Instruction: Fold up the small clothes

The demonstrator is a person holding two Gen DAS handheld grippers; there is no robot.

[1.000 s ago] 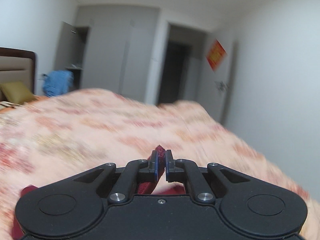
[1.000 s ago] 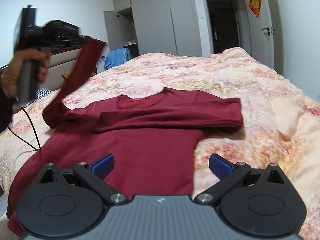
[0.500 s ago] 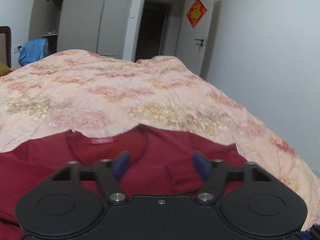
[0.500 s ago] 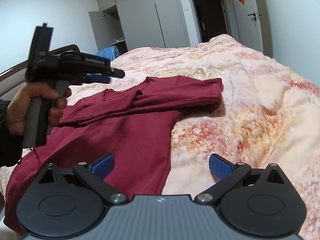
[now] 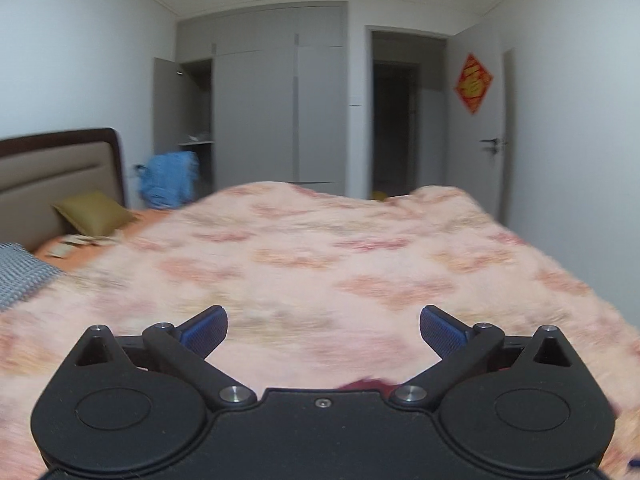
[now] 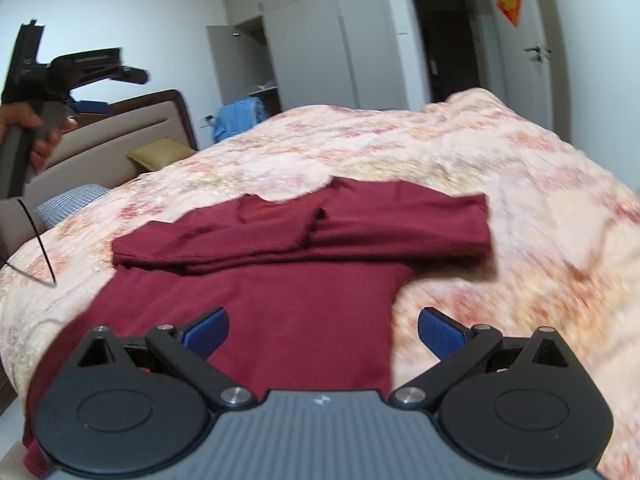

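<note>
A dark red long-sleeved top (image 6: 288,296) lies flat on the floral quilt (image 6: 500,216), both sleeves folded across its chest. My right gripper (image 6: 323,330) is open and empty, low over the top's lower half. My left gripper (image 5: 323,328) is open and empty, raised above the quilt; only a sliver of the red top (image 5: 366,385) shows under it. In the right wrist view the left gripper (image 6: 96,92) is held high at the far left, away from the top.
The bed's headboard (image 5: 52,172), an olive pillow (image 5: 94,213) and a checked pillow (image 5: 20,276) are on the left. A blue cloth (image 5: 170,178) hangs by the open wardrobe (image 5: 256,112). A door (image 5: 476,120) is on the right. A black cable (image 6: 38,248) trails over the quilt.
My left gripper let go of the left sleeve, which now lies folded across the chest, then opened wide and lifted up and back to the left. My right gripper stayed open.
</note>
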